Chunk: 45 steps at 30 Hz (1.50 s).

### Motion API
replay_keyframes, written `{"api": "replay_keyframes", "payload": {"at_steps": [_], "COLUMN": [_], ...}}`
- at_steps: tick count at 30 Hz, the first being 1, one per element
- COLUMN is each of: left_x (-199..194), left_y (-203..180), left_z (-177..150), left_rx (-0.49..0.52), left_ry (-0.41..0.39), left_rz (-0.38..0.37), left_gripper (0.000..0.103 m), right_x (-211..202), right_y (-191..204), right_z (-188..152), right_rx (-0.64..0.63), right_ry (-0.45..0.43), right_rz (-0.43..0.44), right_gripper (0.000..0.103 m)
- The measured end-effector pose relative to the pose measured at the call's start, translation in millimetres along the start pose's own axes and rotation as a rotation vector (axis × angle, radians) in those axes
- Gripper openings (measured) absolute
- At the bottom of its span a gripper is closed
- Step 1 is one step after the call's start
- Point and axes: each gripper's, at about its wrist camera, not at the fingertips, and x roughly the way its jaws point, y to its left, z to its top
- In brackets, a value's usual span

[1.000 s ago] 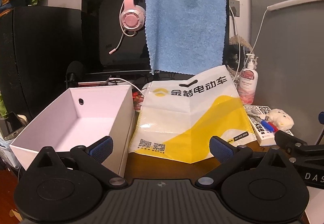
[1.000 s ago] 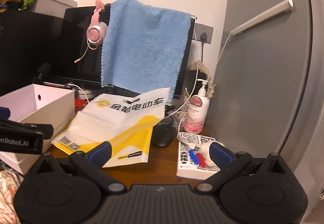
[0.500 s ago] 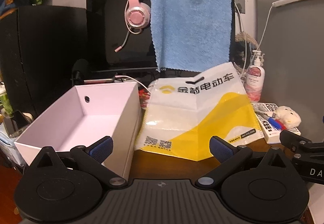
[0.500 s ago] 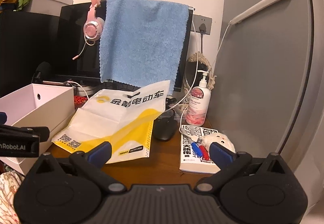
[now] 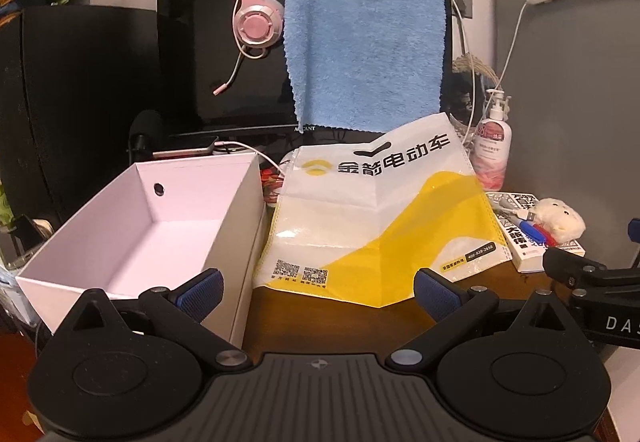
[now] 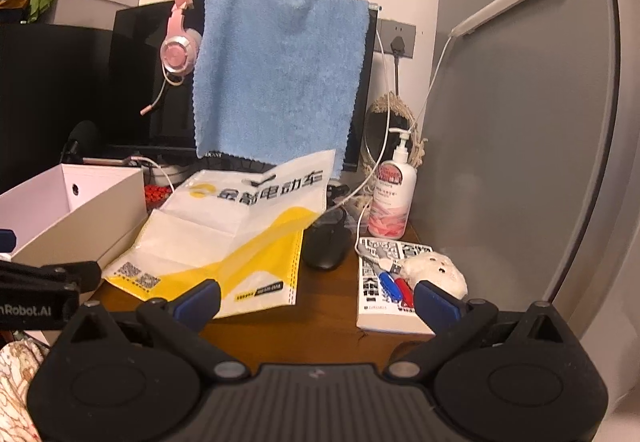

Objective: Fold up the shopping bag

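1. Lying spread out, the shopping bag (image 5: pixel 372 226) rests on the wooden desk (image 6: pixel 320 330) just right of the white box (image 5: pixel 132 238), top edge propped against the monitor base, creases showing
2. Long axis runs away from both grippers, bottom hem nearest
3. Left gripper (image 5: pixel 318 288) faces the hem nearly head-on; right gripper (image 6: pixel 316 302) has the bag ahead-left, so left is nearer
4. Both held level, low, short of the hem
5. Both spread wide, gripping nothing
6. Unfolded fits start, or reopened
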Motion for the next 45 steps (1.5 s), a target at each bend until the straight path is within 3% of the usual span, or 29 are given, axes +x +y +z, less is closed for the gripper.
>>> {"api": "replay_keyframes", "payload": {"at_steps": [4,12,27,31,36,41,45], "left_x": [6.1,2.8,8.4,10.7,14.8,6.5,12.2], "left_y": [0.0,-4.2,2.3,4.0,2.8,5.5,10.8], "left_z": [-2.1,-9.0,-16.2,-18.9,-22.4,-30.1,-31.4], "left_rx": [-0.013,-0.020,-0.044,-0.036,0.014,-0.007,-0.007], "left_ry": [0.037,-0.044,-0.038,-0.046,-0.053,-0.180,-0.132], "left_rz": [-0.007,0.062,-0.040,-0.025,-0.015,-0.025,-0.071], "left_gripper": [0.103,0.103,0.103,0.102,0.102,0.102,0.102], "right_x": [1.1,5.9,14.7,22.8,35.5,48.3,71.3], "right_y": [-6.7,-6.2,-7.9,-15.5,-31.6,-47.7,-47.1], "right_z": [-0.6,-8.6,-16.7,-20.0,-28.8,-37.7,-35.7], "right_rx": [0.031,0.032,0.058,0.113,0.217,0.320,0.307], "right_ry": [0.008,-0.011,0.029,0.056,0.017,-0.024,-0.021], "right_rz": [0.028,-0.021,0.052,0.085,0.158,0.231,0.245], "right_gripper": [0.103,0.103,0.103,0.103,0.103,0.103,0.095]}}
